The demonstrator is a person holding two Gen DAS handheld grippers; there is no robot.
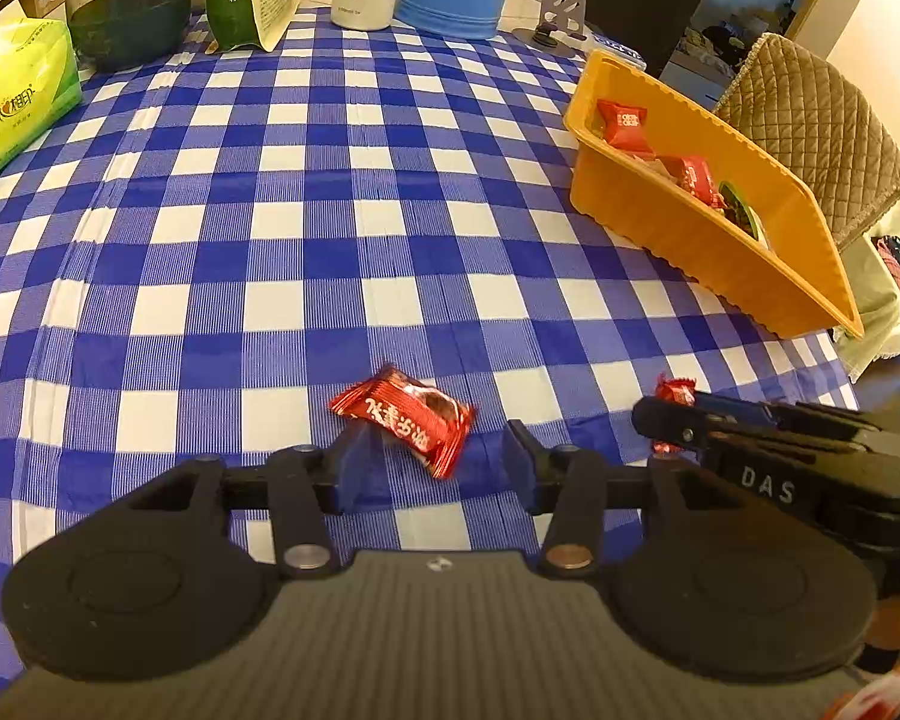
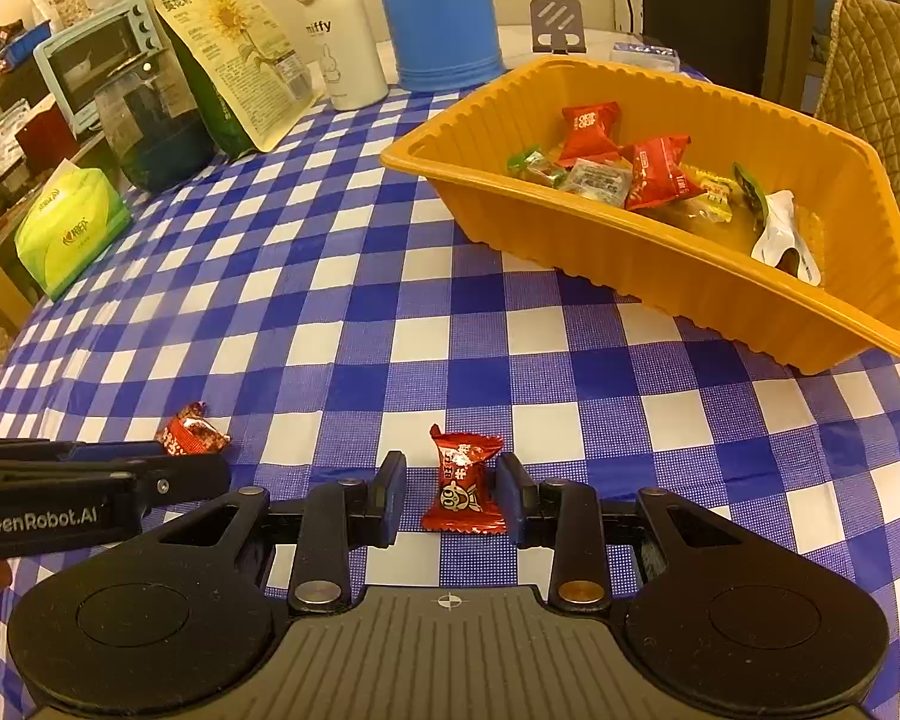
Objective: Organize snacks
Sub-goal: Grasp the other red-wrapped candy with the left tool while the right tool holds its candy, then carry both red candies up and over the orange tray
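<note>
Left gripper (image 1: 435, 468) fingers apart around 1 red candy (image 1: 405, 417); right gripper (image 2: 450, 495) fingers apart, flanking another red candy (image 2: 463, 483), on the checkered counter (image 2: 390, 300).

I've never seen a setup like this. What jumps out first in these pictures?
Probably the orange tray at the far right of the blue-and-white checked tablecloth, already holding a heap of wrapped snacks. Close to the cameras, two red candies lie on the cloth, one between the left tongs, the other between the right tongs, neither visibly squeezed yet.
</note>
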